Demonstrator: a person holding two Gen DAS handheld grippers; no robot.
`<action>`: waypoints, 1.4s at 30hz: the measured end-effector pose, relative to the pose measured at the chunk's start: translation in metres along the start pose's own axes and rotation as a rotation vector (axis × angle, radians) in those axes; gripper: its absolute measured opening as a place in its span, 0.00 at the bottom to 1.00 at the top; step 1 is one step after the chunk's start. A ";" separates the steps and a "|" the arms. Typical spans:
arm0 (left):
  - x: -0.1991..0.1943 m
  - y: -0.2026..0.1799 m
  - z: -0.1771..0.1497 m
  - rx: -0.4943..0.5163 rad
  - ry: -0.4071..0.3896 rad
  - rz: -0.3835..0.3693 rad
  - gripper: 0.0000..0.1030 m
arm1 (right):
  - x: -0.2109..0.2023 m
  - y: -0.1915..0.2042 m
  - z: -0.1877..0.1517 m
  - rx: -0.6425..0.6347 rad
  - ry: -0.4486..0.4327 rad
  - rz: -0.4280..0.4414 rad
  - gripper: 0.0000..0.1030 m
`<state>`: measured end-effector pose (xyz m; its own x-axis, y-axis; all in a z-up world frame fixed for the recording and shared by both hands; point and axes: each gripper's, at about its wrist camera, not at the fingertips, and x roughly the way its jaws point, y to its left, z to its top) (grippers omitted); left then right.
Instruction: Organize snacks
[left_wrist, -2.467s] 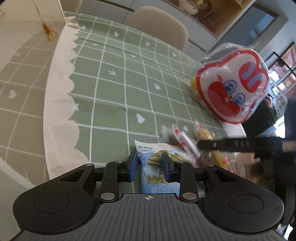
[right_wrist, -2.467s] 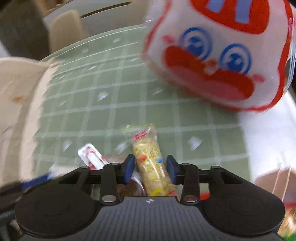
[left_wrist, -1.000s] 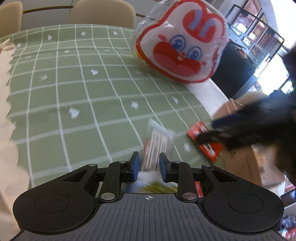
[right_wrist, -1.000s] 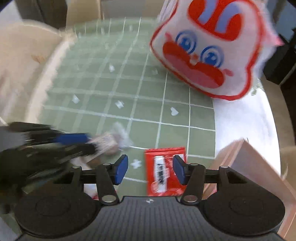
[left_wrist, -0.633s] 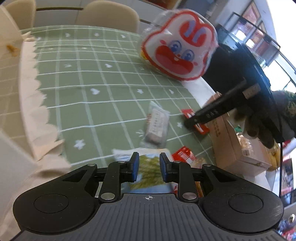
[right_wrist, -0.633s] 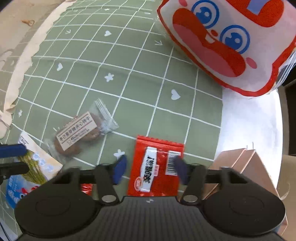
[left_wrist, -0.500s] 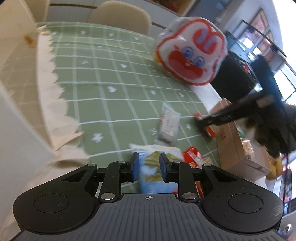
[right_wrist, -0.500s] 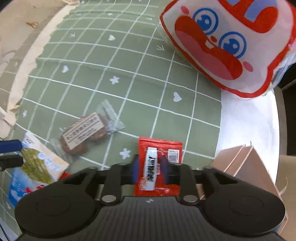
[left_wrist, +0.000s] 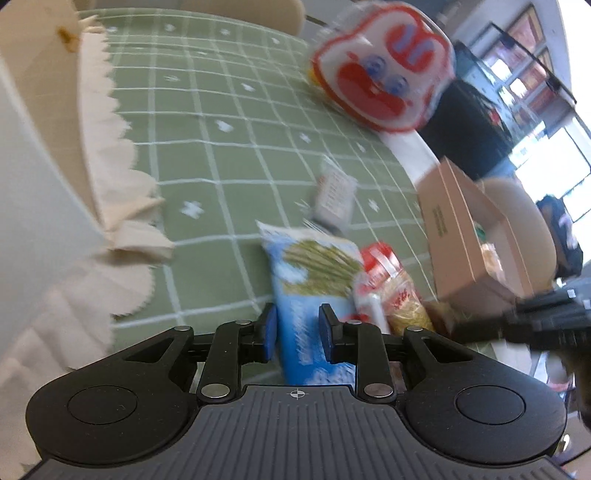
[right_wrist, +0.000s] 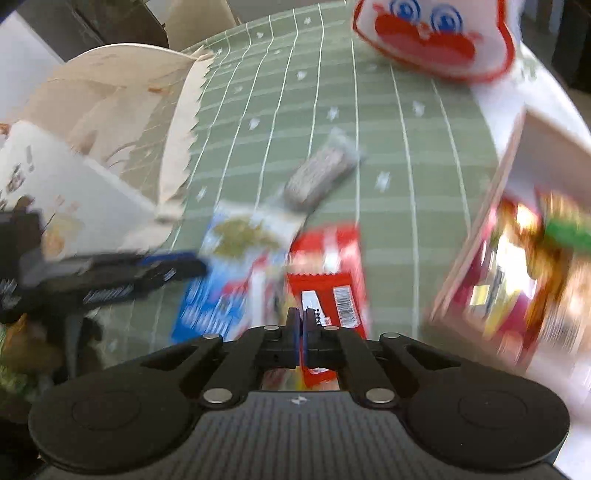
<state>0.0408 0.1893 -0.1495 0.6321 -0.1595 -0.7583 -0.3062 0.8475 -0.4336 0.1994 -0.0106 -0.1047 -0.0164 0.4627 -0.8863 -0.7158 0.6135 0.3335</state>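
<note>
Half a second ago the right gripper (right_wrist: 303, 332) was low over the red packet (right_wrist: 334, 291) with its fingers closing on it; now the fingers are pressed together on the near edge of that packet, and the whole right view is blurred by motion, with the cardboard box (right_wrist: 517, 206) large at the right side. I judge that the packet is lifted or is just leaving the counter (right_wrist: 388, 140), but the blur does not let me say if it is already free of the cloth. The box is open toward this camera and shows many coloured wrappers inside, so it seems to be the place where the snacks are collected, and the red packet is probably going there. On the left side, the left gripper (left_wrist: 297, 326) has its fingers at a narrow gap, one on each side of the blue and green bag (left_wrist: 314, 273), which lies flat on the counter; whether the fingers press it or only stand beside it I cannot tell. Just right of this bag lie a red and white packet (left_wrist: 376, 258) and a yellow snack bar (left_wrist: 404, 302), touching each other. A grey wrapped biscuit (right_wrist: 319, 177) rests further out on the green cloth, and the big rabbit-face bag (left_wrist: 384, 66) stands at the far edge. Several snacks remain outside the box, so the task is not near its end.
</note>
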 end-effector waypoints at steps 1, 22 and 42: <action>0.002 -0.005 -0.001 0.017 0.004 0.006 0.33 | -0.003 0.001 -0.013 0.016 -0.005 0.005 0.02; -0.005 -0.123 -0.062 0.477 0.008 0.057 0.33 | -0.052 -0.046 -0.185 0.449 -0.307 -0.297 0.30; 0.018 -0.146 -0.086 0.588 0.018 0.061 0.40 | -0.028 -0.005 -0.232 0.475 -0.393 -0.326 0.65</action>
<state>0.0354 0.0194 -0.1414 0.6121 -0.1054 -0.7837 0.1072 0.9930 -0.0498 0.0418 -0.1751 -0.1566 0.4661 0.3494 -0.8128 -0.2568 0.9326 0.2537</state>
